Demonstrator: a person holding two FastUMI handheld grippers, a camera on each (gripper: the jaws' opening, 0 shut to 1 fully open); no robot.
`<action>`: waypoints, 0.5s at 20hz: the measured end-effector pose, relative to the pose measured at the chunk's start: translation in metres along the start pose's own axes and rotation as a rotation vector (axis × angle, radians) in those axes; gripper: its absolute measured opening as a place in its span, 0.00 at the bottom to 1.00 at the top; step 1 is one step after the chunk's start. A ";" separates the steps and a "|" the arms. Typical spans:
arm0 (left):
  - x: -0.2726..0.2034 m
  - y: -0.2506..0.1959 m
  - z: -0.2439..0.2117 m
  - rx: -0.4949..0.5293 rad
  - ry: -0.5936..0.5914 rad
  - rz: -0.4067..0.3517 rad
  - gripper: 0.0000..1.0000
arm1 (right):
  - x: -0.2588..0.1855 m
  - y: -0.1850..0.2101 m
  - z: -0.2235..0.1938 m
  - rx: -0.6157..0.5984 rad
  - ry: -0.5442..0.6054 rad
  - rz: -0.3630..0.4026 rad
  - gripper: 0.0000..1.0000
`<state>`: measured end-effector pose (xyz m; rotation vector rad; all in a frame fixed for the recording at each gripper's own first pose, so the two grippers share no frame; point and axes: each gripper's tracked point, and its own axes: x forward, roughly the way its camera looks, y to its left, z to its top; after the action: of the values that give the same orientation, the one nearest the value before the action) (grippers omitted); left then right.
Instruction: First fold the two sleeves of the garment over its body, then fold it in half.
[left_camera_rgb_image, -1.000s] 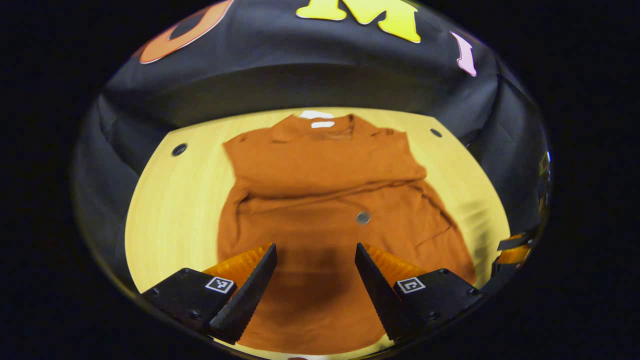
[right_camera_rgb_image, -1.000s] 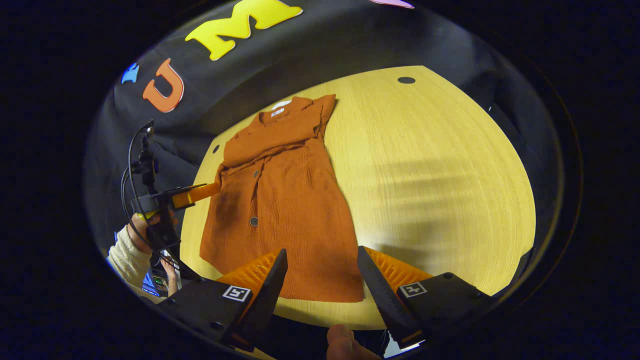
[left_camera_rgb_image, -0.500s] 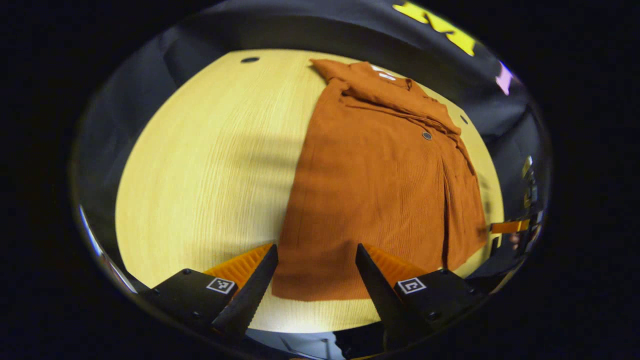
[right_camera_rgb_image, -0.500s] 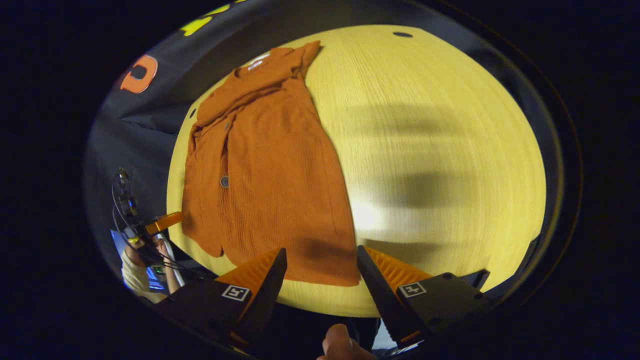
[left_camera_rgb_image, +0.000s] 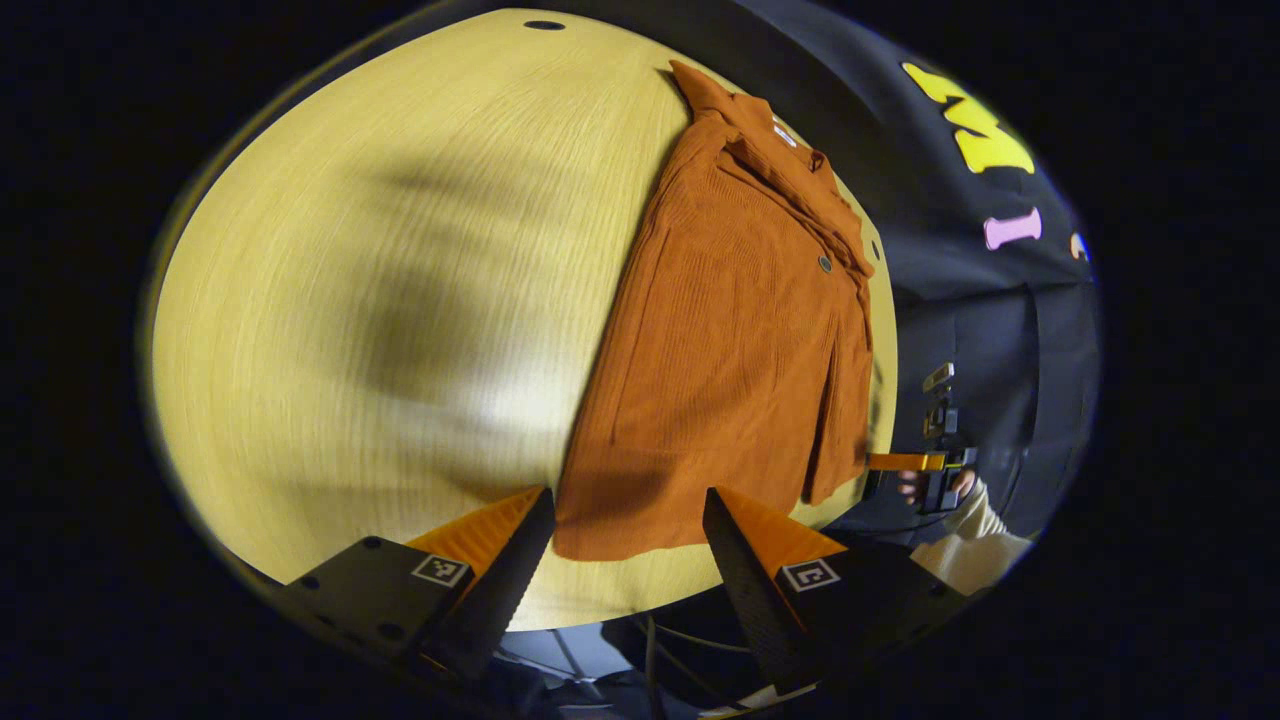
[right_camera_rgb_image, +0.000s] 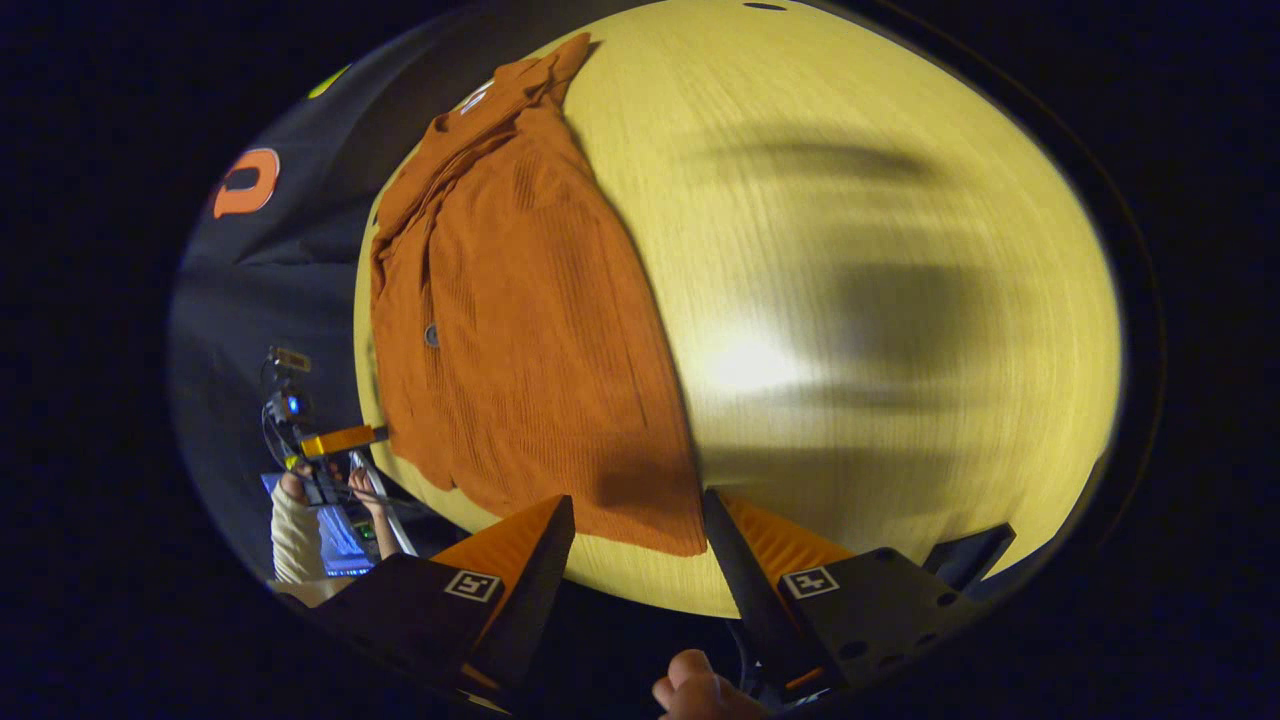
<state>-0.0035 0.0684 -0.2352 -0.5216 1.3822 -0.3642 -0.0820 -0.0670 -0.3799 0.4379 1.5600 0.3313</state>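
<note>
Pale wood runs wide under both grippers, a round table (left_camera_rgb_image: 380, 300) with the rust-orange garment (left_camera_rgb_image: 740, 330) laid flat along one side of it, collar toward the black cloth wall, hem toward the near rim.

Nearest, the left gripper (left_camera_rgb_image: 625, 520) hangs over one bottom corner of the hem (left_camera_rgb_image: 610, 535), fingers spread wide with nothing between them. The right gripper (right_camera_rgb_image: 635, 525) sits the same way over the other corner (right_camera_rgb_image: 655, 535), equally wide apart and bare. Neither touches the cloth, as far as I can tell.

Farther up, the front lies smooth, a dark button (left_camera_rgb_image: 825, 264) showing on it. Up by the collar (left_camera_rgb_image: 770, 140) the sleeves look already laid across the chest, so the half fold seems to be what is left.

To do that well, I would say each gripper should come down on its own corner, pinch every layer at once, and lift evenly. Carrying both corners at the same pace toward the shoulders should keep the hem square; a shallow bite risks losing the lower layer.
</note>
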 end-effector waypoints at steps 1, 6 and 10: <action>-0.001 0.001 0.000 0.012 0.007 -0.014 0.96 | 0.001 -0.001 0.000 0.002 0.008 0.015 0.86; -0.006 0.004 0.000 -0.019 0.053 -0.117 0.92 | -0.002 -0.007 0.004 0.088 0.029 0.089 0.86; -0.012 0.004 -0.003 -0.017 0.057 -0.225 0.92 | 0.000 -0.005 0.000 0.026 0.039 0.103 0.75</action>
<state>-0.0085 0.0776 -0.2272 -0.6874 1.3856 -0.5534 -0.0823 -0.0714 -0.3823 0.5355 1.5842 0.4014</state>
